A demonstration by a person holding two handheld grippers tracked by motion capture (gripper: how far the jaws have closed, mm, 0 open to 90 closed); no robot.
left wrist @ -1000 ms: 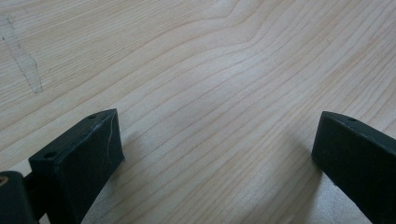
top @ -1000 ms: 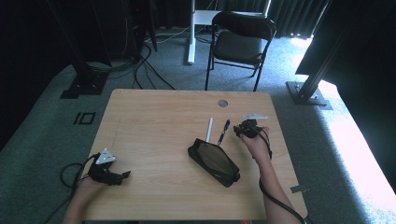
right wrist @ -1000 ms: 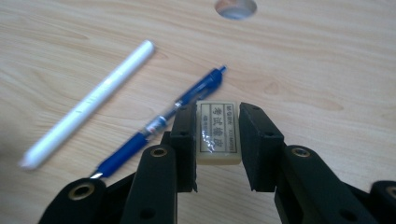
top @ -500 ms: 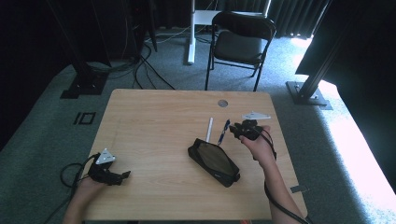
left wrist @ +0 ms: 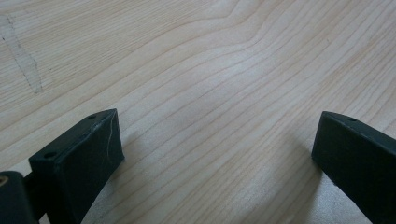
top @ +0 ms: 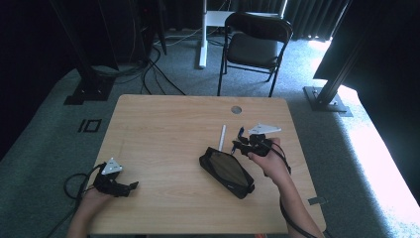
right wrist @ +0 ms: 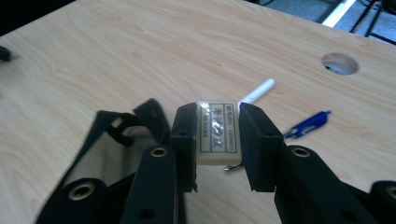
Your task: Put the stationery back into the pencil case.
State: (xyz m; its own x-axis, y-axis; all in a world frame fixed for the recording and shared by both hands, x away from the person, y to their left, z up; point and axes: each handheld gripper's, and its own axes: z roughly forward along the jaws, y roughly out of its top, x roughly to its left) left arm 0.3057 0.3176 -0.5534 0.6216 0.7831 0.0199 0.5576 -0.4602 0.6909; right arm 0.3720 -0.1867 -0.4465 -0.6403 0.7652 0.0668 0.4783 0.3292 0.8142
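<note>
My right gripper (right wrist: 217,135) is shut on a cream eraser (right wrist: 217,132) wrapped in clear film with printed text, held above the table. In the high view the right gripper (top: 242,144) hovers at the upper right end of a black pencil case (top: 227,171) lying open on the table. The case's open mouth (right wrist: 119,144) lies just left of and below the eraser. A white pen (top: 222,136) and a blue pen (top: 240,133) lie beyond it on the wood. My left gripper (top: 126,188) rests at the table's front left, open, with bare wood between its jaws (left wrist: 210,154).
The wooden table (top: 163,129) has a round cable hole (top: 236,109) near its far edge. A black folding chair (top: 255,47) stands behind the table. Cables trail on the grey carpet at the left.
My right gripper has risen and moved left toward the pencil case with the eraser in it. The left gripper has stayed put.
</note>
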